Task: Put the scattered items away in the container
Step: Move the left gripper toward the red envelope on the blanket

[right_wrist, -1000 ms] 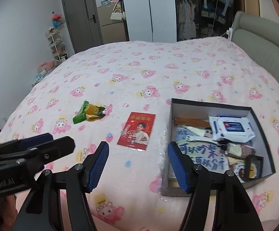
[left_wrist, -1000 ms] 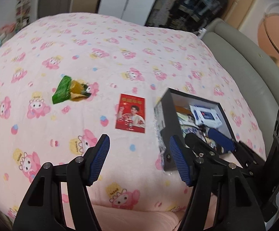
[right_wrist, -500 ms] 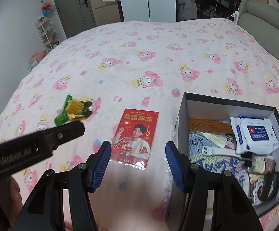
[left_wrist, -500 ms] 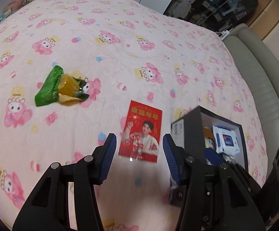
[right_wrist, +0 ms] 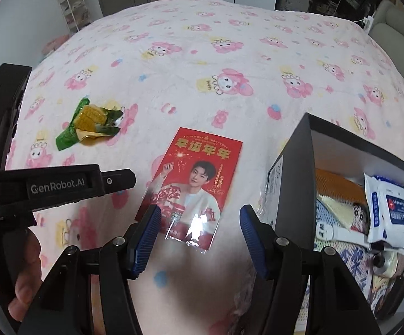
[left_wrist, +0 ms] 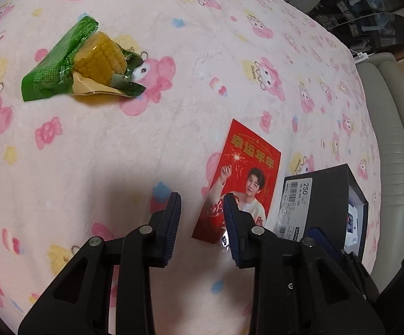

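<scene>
lying flat on the pink cartoon-print fleece blanket (right_wrist: pixel 174 64) is the glossy red packet with gold lettering and a portrait on it (right_wrist: pixel 193 184), right between the corn and the box. my right gripper (right_wrist: pixel 199 229) hangs over its near edge with the blue pads spread wide, holding nothing. my left gripper (left_wrist: pixel 202 220) sits low at the packet's lower left corner (left_wrist: pixel 241 187), jaws parted too and empty, the right-hand pad overlapping the packet in view; can't tell if it's touching. off to the left, well apart, is the vacuum-packed yellow corn cob in green wrapper (right_wrist: pixel 90 122). just right of the packet stands the open black cardboard box with white inside walls (right_wrist: pixel 294 173), already holding a white wet-wipes pack (right_wrist: pixel 391 209) and other bits.
</scene>
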`<action>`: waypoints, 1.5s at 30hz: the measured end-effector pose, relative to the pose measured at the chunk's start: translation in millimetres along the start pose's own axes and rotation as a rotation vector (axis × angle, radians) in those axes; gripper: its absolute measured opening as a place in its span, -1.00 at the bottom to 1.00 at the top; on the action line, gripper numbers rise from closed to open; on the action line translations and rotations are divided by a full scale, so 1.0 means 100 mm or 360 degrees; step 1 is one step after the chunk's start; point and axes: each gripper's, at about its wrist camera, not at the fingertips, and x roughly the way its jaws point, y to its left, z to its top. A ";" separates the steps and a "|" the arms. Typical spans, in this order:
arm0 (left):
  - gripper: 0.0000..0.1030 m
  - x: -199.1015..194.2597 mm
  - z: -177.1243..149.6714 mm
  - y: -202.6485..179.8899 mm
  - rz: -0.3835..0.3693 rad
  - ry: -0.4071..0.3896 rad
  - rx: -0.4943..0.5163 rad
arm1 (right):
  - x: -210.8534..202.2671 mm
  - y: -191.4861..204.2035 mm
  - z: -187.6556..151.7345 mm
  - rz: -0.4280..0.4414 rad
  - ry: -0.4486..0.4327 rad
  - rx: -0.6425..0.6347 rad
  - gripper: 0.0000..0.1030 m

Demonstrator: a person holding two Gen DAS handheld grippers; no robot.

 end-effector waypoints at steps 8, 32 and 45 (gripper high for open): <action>-0.41 0.06 0.04 0.16 -0.0021 0.0042 -0.0115 | 0.17 0.13 0.06 0.0016 0.0026 -0.0085 0.06; -0.64 -0.06 -0.21 0.17 0.0017 0.0080 -0.0087 | 0.37 -0.01 -0.30 0.0224 0.0189 0.0146 -0.35; -0.64 -0.13 -0.51 0.46 -0.0079 0.0158 -0.0303 | 0.02 0.14 -0.49 0.0148 0.0147 0.0130 -0.51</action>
